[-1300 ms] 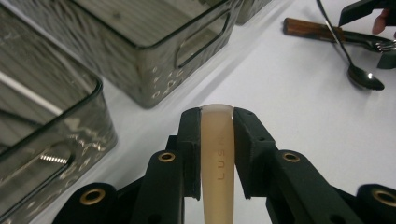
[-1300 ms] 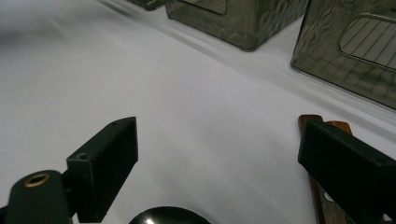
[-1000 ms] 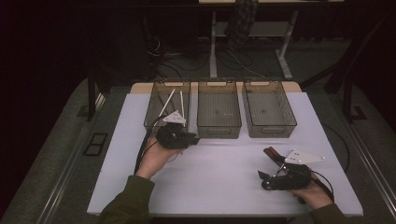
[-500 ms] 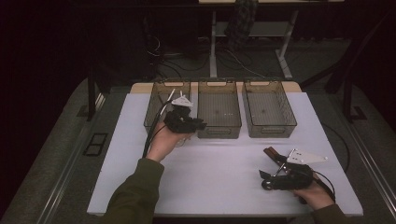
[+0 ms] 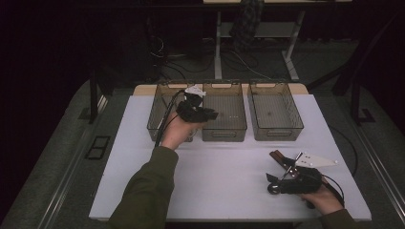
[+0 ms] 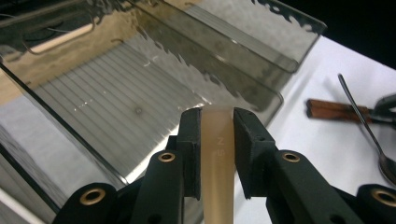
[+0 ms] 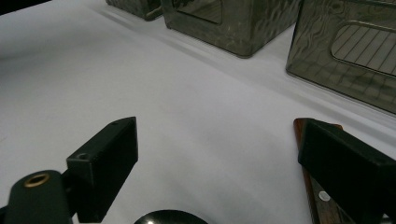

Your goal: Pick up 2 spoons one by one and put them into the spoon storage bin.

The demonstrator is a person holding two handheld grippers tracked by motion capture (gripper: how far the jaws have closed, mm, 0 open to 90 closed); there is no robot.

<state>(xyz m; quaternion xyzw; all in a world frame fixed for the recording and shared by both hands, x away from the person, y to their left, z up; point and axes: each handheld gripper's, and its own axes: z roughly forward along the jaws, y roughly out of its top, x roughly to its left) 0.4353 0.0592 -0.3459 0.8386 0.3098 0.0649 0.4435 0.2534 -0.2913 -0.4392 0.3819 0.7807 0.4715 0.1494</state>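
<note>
Here: left gripper point(image 6: 218, 135) clamps a beige handle point(image 6: 217, 172), its far end cut off. Right gripper point(image 7: 219, 154) gapes empty; knife point(image 7: 322, 205) partly hidden behind its jaw.

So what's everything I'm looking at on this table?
Bins: three, smoky see-through plastic, in a row at the table's far side: left bin, middle bin, right bin.
Beige handle: one, pale translucent, clamped in the left hand-held gripper above the bins; its working end is hidden.
Wooden-handled utensil: one, reddish brown, flat on the table near the right side.
Spoon: one, silvery metal, lying near the wooden handle.
Table: one, white top.
Left hand-held gripper: black, shut on the beige handle, raised over the left and middle bins.
Right hand-held gripper: black, jaws wide open, low on the table beside the wooden-handled utensil.
Sleeves: dark green, on both forearms.
</note>
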